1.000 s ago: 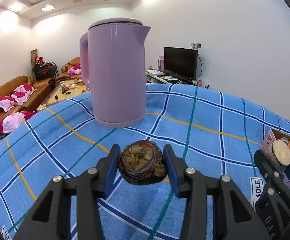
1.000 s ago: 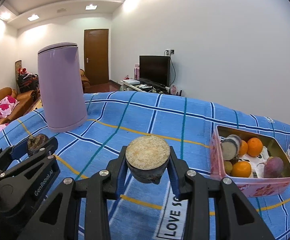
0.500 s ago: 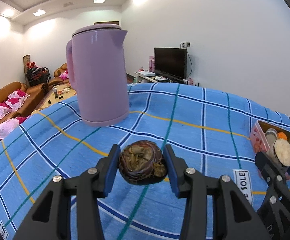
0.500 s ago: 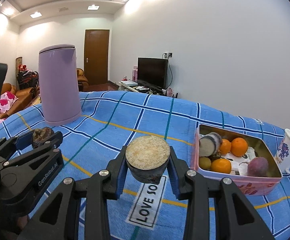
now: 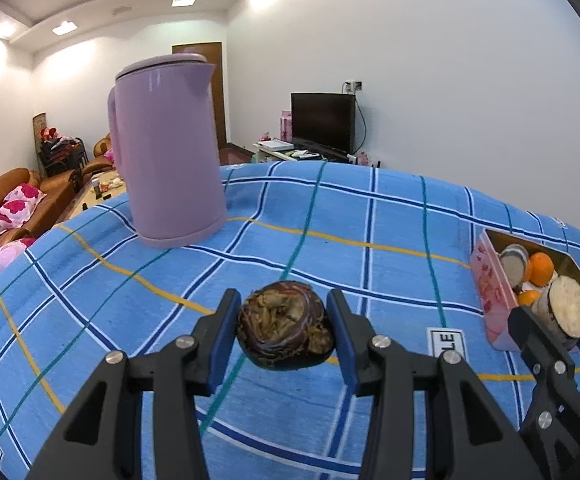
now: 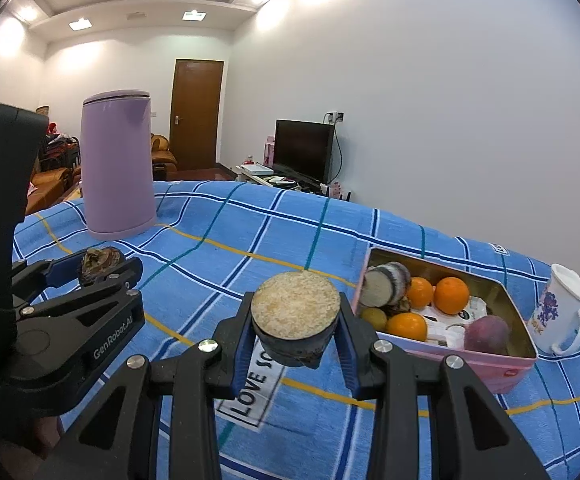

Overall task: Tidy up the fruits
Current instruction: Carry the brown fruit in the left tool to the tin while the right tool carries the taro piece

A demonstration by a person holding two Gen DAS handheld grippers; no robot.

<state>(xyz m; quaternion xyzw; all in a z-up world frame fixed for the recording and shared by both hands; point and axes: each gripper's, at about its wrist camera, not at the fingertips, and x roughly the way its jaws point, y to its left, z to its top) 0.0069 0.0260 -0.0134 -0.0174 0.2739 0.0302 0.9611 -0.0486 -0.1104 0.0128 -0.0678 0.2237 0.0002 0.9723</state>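
Observation:
My left gripper [image 5: 286, 332] is shut on a dark purple-brown fruit half [image 5: 285, 330] with a shrivelled tan inside, held above the blue checked cloth. A cut fruit piece [image 6: 295, 316] with a pale grainy flat face sits clamped in my right gripper [image 6: 296, 320]. The pink tin box [image 6: 490, 364] lies to the right, holding oranges [image 6: 451, 289], a sliced dark-skinned piece [image 6: 382, 282] and a purple fruit [image 6: 487, 334]. In the left wrist view the box [image 5: 492, 292] is at the far right, behind the right gripper [image 5: 566, 314]. The left gripper [image 6: 98, 264] shows at the left of the right wrist view.
A tall lilac kettle [image 5: 166, 152] stands on the cloth at the back left. A white flowered mug [image 6: 560, 308] sits right of the box. A "LOVE SO" label [image 6: 254, 380] is printed on the cloth under my right gripper. Sofas and a television lie beyond the table.
Both grippers have travelled to the right across the cloth with their fruit pieces still clamped. The kettle has slid leftward in both views and the pink box has drawn closer.

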